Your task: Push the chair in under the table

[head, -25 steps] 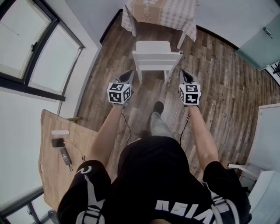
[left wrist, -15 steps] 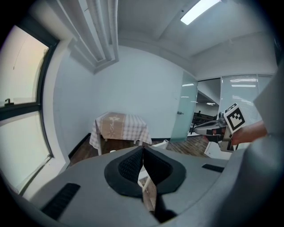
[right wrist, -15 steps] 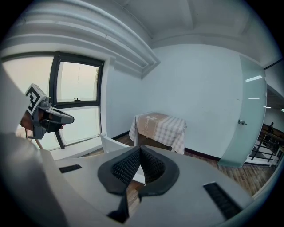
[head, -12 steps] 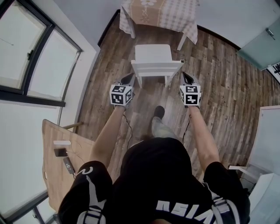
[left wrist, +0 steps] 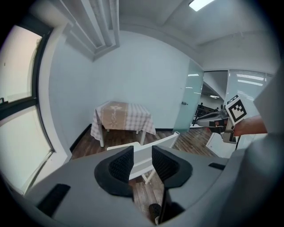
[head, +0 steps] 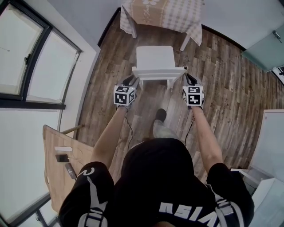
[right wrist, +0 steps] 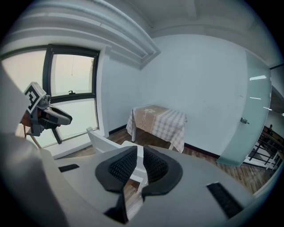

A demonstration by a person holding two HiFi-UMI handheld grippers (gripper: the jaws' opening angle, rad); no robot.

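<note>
A white chair [head: 154,56] stands on the wood floor, its seat facing the table [head: 164,13] with the checked cloth, a gap away from it. The backrest rail [head: 158,71] is nearest me. My left gripper [head: 129,81] is just off the rail's left end; its jaws are opening, and the rail [left wrist: 166,141] shows through the gap without touching the pads. My right gripper [head: 189,80] is at the rail's right end. Its jaws are also opening, only a narrow slit apart, with the chair [right wrist: 100,139] behind them.
Large windows [head: 31,57] line the left wall. A wooden desk [head: 55,150] with small items stands at the lower left. A glass door [head: 266,44] and white furniture [head: 273,137] are on the right. The person's foot [head: 159,116] is behind the chair.
Both grippers have moved forward and a little down, from behind the chair to the two ends of its backrest rail. The person has stepped closer.
</note>
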